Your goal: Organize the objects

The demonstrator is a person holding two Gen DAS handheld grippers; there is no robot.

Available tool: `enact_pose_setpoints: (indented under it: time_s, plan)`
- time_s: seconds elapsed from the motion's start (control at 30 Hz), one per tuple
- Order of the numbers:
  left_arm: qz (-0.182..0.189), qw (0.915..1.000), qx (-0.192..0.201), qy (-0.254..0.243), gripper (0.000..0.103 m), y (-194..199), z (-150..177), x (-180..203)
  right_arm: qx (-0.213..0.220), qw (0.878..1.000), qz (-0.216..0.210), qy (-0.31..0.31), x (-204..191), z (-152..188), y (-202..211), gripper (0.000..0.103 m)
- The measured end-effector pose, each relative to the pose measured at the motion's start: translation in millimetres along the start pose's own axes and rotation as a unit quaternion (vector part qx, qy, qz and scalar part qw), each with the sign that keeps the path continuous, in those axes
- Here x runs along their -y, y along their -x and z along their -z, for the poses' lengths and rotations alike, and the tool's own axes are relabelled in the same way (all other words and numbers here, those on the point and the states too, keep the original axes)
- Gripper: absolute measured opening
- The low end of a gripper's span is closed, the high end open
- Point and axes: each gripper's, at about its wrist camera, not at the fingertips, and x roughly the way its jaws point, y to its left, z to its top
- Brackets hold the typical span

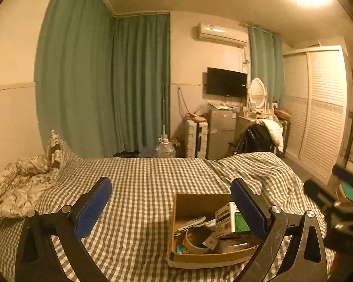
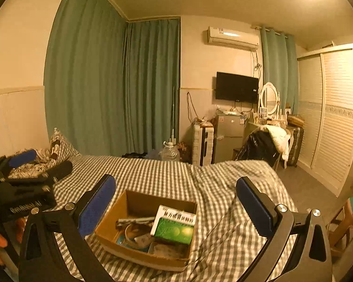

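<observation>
On the checked bed (image 1: 141, 178) — cardboard box (image 1: 190, 202)

Teal curtains (image 1: 106, 82), wall television (image 1: 226, 81), white wardrobe (image 1: 322, 108).

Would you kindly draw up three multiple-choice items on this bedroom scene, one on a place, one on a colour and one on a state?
1. Where does the cardboard box sit?
A. on the checked bedspread
B. on the floor
C. on the fridge

2. What colour are the curtains?
A. red
B. green
C. white

3. How do both claws stand?
A. shut on the box
B. shut on nothing
C. open, holding nothing

Answers: 1 A, the box rests on the checked cloth in both views. 2 B, the drapes along the walls are green. 3 C, the left claw and the right claw each show their blue pads wide apart with nothing between them.
</observation>
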Motion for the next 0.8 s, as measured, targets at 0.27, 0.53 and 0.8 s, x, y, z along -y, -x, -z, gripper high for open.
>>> enact_pose_setpoints:
  time_s: [0.27, 0.53, 0.8]
  plan:
    - [-0.018, 0.9994, -0.019, 0.024, 0.103, -9.4, 26.7, -21.2, -0.035, 0.999, 0.002, -0.017, -2.5, 48.6, -26.0, 0.103]
    - [-0.01, 0.9994, -0.033, 0.008, 0.103, -11.7, 39.1, -16.0, -0.051, 0.999, 0.015, 0.009, -13.0, 63.9, -35.8, 0.103]
    - [-0.015, 0.9992, -0.036, 0.007, 0.103, -10.7, 42.3, -17.4, -0.06, 0.998, 0.014, 0.008, -14.8, 66.9, -36.8, 0.103]
